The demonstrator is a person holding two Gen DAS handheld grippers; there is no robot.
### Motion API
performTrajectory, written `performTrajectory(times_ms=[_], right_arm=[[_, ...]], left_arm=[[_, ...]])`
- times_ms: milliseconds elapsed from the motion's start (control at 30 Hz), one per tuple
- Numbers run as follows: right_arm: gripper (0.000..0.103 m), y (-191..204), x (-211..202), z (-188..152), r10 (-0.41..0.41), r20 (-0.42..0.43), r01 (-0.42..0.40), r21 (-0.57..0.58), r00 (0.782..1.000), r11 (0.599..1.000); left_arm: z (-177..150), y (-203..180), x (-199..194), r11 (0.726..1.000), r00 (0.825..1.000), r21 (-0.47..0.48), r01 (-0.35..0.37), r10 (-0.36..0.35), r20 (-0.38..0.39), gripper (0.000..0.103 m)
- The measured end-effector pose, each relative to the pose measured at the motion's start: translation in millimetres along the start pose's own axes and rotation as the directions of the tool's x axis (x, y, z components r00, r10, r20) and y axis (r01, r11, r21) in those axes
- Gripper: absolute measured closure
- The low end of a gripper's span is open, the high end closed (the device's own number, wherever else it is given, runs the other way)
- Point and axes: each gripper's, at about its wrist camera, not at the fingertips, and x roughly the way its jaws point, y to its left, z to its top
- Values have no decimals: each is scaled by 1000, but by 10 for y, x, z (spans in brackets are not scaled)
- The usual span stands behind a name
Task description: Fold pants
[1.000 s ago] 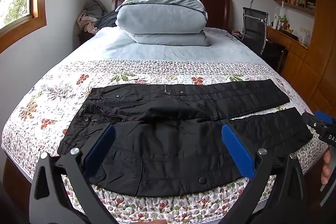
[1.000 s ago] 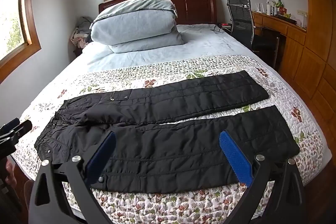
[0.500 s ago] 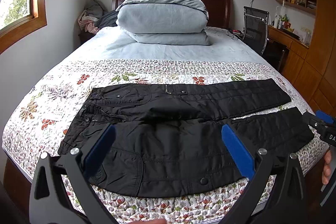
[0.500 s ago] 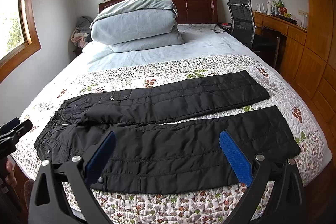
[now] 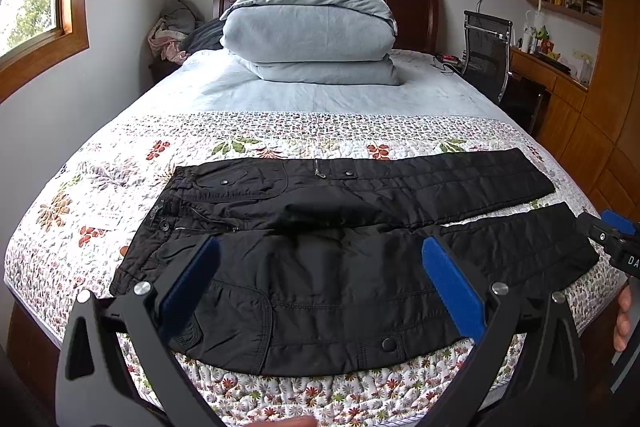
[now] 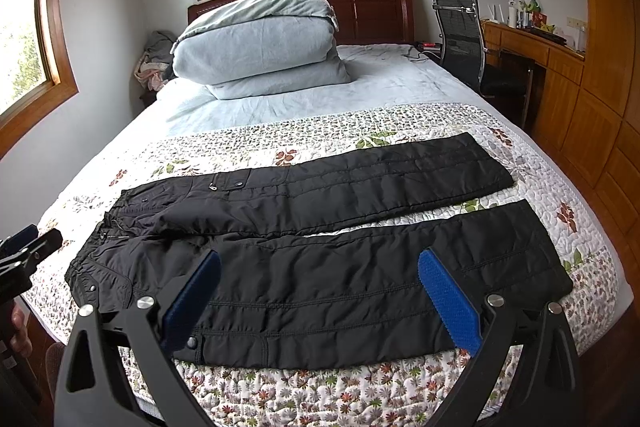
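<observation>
— Black pants [image 5: 328, 259] spread flat on floral quilt [image 5: 100, 195], waistband left, both legs unfolded.
— And the grippers?
— Left gripper [image 5: 320, 267] and right gripper [image 6: 318, 277] above near leg, jaws wide apart, grasping nothing.

I see the pants [image 5: 328, 251] lying across the bed [image 5: 100, 195] in the lower half of the frame, waistband left, legs right. The folded duvet [image 5: 308, 35] sits behind them at upper centre, a chair [image 5: 486, 55] at upper right.
</observation>
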Motion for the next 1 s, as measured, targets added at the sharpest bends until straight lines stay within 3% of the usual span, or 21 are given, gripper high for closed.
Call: performTrajectory(times_ms=[1000], right_arm=[[3,-5,11,-19,5,-4,-5,-1,1000,1000]], left_arm=[[-6,14,2,1000,1000,2,-2,2,-4,2]])
